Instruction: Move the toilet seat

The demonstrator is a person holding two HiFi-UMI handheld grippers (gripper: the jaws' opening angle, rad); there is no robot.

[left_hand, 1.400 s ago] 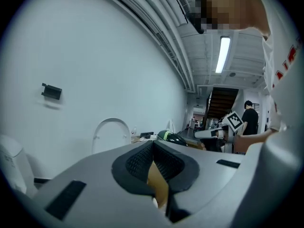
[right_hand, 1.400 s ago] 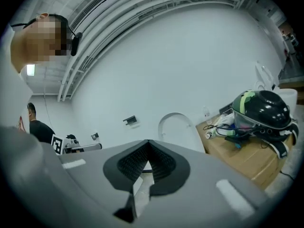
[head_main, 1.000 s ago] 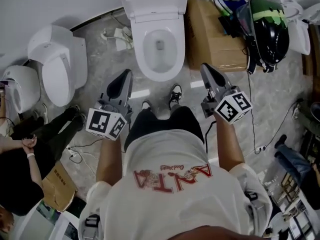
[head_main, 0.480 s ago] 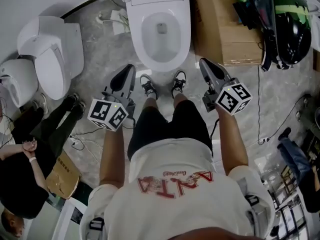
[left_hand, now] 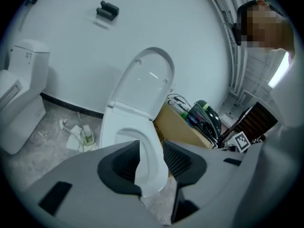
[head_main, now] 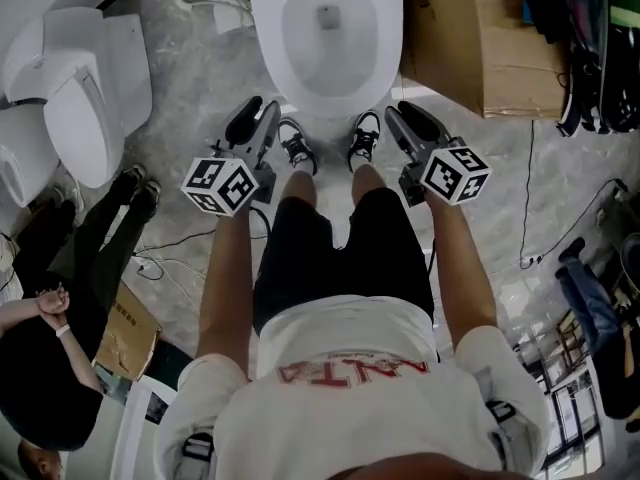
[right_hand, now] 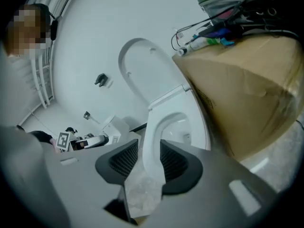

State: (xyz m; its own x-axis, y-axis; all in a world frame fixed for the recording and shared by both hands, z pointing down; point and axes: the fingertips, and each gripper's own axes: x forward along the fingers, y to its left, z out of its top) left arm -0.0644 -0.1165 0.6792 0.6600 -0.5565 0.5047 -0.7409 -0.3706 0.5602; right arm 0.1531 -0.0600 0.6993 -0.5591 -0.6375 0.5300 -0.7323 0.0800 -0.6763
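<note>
The toilet seat (left_hand: 145,82) stands tipped up against the wall behind the bowl (head_main: 325,28), straight ahead of the person's shoes (head_main: 295,146). From these angles I cannot tell whether the ring is raised with the lid or lies on the rim.

The left hand-held gripper (head_main: 255,120) and the right hand-held gripper (head_main: 400,118) hang low on either side of the bowl's front and touch nothing. Both sets of jaws are opening. Each gripper view shows only the bowl and floor through the gap, so neither holds anything.

The step in hand looks like the approach. To do it well, I would lift one gripper to the seat's free upper edge and let the jaws straddle that edge squarely before closing. I would then swing the seat down about its hinge in a slow arc, not let it drop.

The cardboard box (head_main: 480,38) crowds the bowl's right side, so the left may have the freer path. A second toilet (head_main: 75,98) stands well apart at the left.
</note>
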